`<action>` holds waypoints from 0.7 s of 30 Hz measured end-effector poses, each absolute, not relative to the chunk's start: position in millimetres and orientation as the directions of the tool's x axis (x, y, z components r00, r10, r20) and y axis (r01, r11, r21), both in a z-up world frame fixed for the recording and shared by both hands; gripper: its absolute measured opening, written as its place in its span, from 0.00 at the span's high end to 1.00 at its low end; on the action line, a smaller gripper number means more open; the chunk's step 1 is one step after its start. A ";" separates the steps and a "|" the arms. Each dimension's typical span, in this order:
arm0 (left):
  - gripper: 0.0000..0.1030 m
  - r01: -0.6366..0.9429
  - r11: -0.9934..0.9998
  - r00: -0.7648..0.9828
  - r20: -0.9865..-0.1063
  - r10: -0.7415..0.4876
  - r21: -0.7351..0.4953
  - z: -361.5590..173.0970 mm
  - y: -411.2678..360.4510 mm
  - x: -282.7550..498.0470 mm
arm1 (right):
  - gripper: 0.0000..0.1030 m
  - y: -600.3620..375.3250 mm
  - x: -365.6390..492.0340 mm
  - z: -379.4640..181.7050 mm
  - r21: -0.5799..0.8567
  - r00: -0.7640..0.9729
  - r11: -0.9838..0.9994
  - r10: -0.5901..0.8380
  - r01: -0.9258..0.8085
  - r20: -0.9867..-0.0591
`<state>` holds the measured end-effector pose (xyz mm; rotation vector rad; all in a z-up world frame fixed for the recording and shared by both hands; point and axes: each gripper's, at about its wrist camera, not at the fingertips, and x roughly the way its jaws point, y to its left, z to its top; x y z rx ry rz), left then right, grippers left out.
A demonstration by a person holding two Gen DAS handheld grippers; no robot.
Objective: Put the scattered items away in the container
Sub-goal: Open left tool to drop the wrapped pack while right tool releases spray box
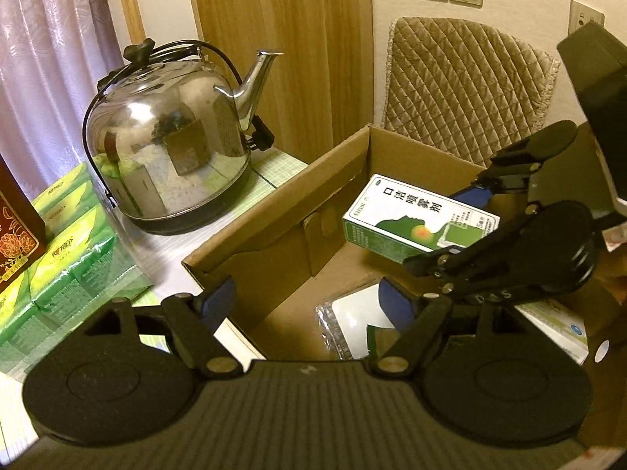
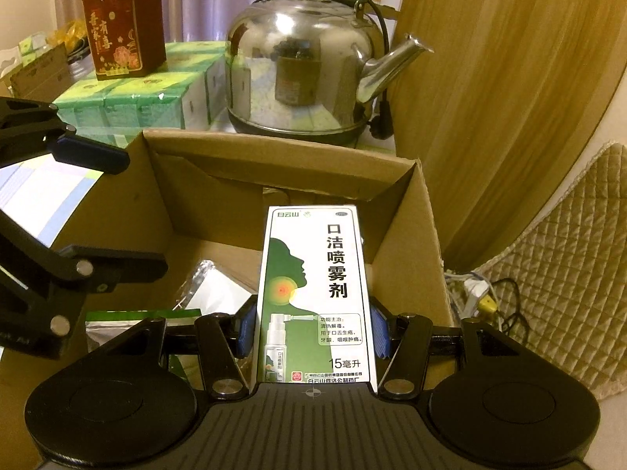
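A green-and-white mouth spray box (image 2: 313,293) sticks forward from my right gripper (image 2: 313,333), which is shut on its lower end. It hangs above the inside of an open cardboard box (image 2: 274,164). In the left wrist view the same spray box (image 1: 419,215) hovers over the far right of the cardboard box (image 1: 274,211), held by the right gripper (image 1: 450,231). My left gripper (image 1: 307,305) is open and holds nothing; it straddles the box's near wall, one finger outside and one inside. Silver foil packets (image 1: 337,325) lie on the box floor.
A steel kettle (image 1: 168,145) stands behind the box, with green tissue packs (image 1: 70,258) and a red carton (image 1: 15,243) to its left. A quilted chair cushion (image 1: 466,82) is on the right. Cables and a power strip (image 2: 478,293) lie beside the box.
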<state>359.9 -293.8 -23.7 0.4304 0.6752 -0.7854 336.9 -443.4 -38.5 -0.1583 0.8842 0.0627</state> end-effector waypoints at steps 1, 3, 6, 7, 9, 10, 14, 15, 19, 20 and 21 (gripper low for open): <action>0.26 0.762 0.638 0.517 -0.694 -0.501 0.108 -23.8 -293.5 359.6 | 0.49 -443.0 336.9 -38.8 -0.115 0.633 0.986 -0.013 -0.121 -0.774; 0.26 0.764 0.637 0.516 -0.693 -0.503 0.106 -23.9 -292.9 360.0 | 0.49 -442.6 337.1 -39.0 -0.118 0.633 0.985 -0.015 -0.122 -0.774; 0.26 0.765 0.636 0.515 -0.693 -0.505 0.105 -23.7 -292.2 361.4 | 0.49 -441.9 337.0 -39.1 -0.123 0.633 0.985 -0.018 -0.123 -0.774; 0.26 0.764 0.636 0.516 -0.692 -0.505 0.105 -23.6 -292.0 361.2 | 0.49 -441.9 336.7 -39.0 -0.123 0.634 0.985 -0.017 -0.123 -0.774; 0.26 0.764 0.637 0.515 -0.692 -0.506 0.104 -23.6 -291.8 361.0 | 0.49 -442.4 336.5 -38.5 -0.120 0.634 0.985 -0.017 -0.121 -0.773; 0.26 0.764 0.636 0.515 -0.692 -0.506 0.104 -23.5 -291.8 360.9 | 0.49 -442.4 336.3 -38.2 -0.119 0.635 0.986 -0.016 -0.120 -0.772; 0.25 0.764 0.636 0.516 -0.692 -0.504 0.107 -23.5 -291.7 360.7 | 0.49 -441.0 334.6 -35.1 -0.102 0.651 0.985 0.011 -0.136 -0.759; 0.25 0.764 0.635 0.518 -0.692 -0.503 0.110 -23.3 -292.0 359.1 | 0.49 -440.2 333.9 -33.6 -0.097 0.657 0.985 0.020 -0.142 -0.753; 0.25 0.765 0.632 0.523 -0.691 -0.500 0.121 -22.8 -292.0 355.8 | 0.41 -437.4 333.3 -28.5 -0.103 0.670 0.984 0.021 -0.145 -0.742; 0.25 0.765 0.633 0.523 -0.690 -0.500 0.121 -22.6 -291.8 355.2 | 0.41 -436.9 332.8 -27.1 -0.104 0.673 0.984 0.020 -0.144 -0.739; 0.25 0.764 0.633 0.523 -0.690 -0.500 0.121 -22.4 -291.9 355.1 | 0.41 -436.5 332.1 -25.7 -0.107 0.676 0.984 0.019 -0.144 -0.736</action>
